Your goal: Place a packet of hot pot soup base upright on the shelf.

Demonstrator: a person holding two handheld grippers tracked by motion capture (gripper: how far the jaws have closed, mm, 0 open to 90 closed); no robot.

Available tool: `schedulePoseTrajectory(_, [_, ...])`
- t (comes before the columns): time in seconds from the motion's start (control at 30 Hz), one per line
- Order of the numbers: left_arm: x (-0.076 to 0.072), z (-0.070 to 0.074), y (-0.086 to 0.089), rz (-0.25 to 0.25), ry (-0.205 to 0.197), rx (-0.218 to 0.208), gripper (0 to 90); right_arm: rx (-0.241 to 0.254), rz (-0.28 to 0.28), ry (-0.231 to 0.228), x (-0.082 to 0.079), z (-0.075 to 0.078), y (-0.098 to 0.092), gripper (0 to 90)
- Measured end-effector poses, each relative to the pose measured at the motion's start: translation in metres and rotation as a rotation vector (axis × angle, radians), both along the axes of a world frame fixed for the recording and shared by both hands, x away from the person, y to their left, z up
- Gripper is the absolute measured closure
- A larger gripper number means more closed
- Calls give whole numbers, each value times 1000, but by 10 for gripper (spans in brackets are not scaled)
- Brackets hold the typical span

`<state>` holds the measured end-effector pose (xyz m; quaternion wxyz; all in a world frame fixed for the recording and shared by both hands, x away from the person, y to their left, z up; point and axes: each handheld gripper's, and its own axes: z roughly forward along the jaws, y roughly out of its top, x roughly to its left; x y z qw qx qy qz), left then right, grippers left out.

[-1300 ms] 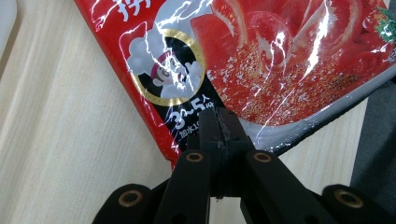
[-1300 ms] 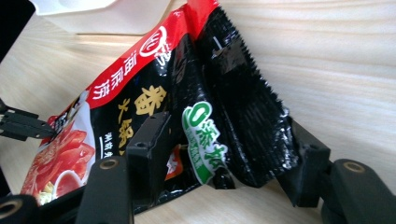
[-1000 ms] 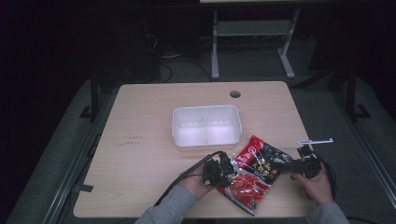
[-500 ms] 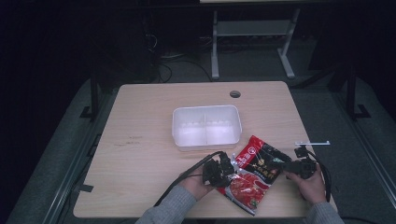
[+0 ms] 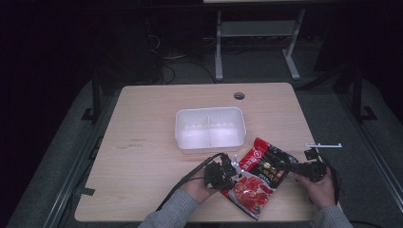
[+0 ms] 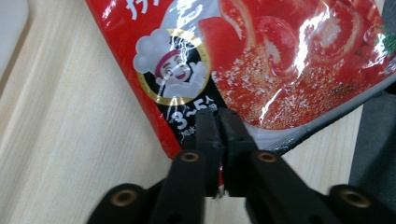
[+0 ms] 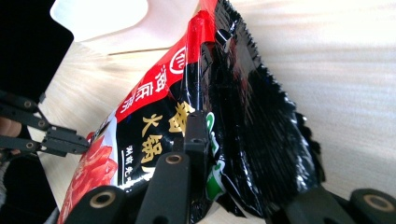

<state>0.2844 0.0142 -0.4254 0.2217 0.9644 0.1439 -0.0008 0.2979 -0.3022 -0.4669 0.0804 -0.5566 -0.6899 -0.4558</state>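
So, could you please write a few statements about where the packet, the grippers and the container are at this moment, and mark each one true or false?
1. The left gripper is clamped on an edge of the red sauce packet. True.
2. The right gripper hangs open, away from the packet. False: its jaws have just closed on the packet's dark, crinkled end.
3. The white container has two compartments split by a divider. True.
4. The packet lies inside the container. False: it is on the table, on the person's side of the container.
5. The packet is printed with a cartoon chef. True.
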Motion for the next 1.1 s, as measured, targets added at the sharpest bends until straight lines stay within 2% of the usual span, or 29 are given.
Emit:
schedulePoseTrajectory(0.07, [1,1,2,1,8,-8,815,-11,4,-20,-1,5,1,776])
schedulePoseTrajectory(0.1, [2,3,5,12,15,-25,785,-25,6,-49,-3,12,2,778])
schedulePoseTrajectory(0.17, [4,5,8,24,17,-40,729,-40,12,-75,-5,18,2,778])
schedulePoseTrajectory(0.2, [4,5,8,24,17,-40,694,-40,12,-75,-5,18,2,778])
schedulePoseTrajectory(0.27, [8,7,12,48,35,-68,612,-62,12,-114,-9,27,3,778])
schedulePoseTrajectory(0.3, [8,7,12,48,35,-68,567,-70,14,-133,-11,31,3,777])
schedulePoseTrajectory(0.33, [10,8,14,54,46,-77,567,-70,14,-133,-11,31,3,777])
schedulePoseTrajectory(0.47, [14,6,14,70,89,-115,438,-110,29,-194,-17,44,6,777])
schedulePoseTrajectory(0.53, [17,2,12,78,127,-136,371,-129,41,-233,-21,51,9,777])
schedulePoseTrajectory(0.6, [18,1,11,78,137,-141,357,-137,46,-244,-22,53,10,777])
schedulePoseTrajectory(0.7, [22,-4,9,75,185,-169,334,-153,60,-279,-27,61,13,778])
schedulePoseTrajectory(0.83, [24,-7,7,70,208,-184,330,-160,71,-305,-29,65,15,777])
schedulePoseTrajectory(0.93, [25,-9,3,67,226,-188,317,-168,91,-346,-32,71,19,777])
schedulePoseTrajectory(1.0, [25,-10,2,63,226,-187,317,-171,95,-353,-33,72,20,777])
schedulePoseTrajectory(1.1, [27,-11,1,68,251,-202,320,-171,108,-374,-35,76,26,777])
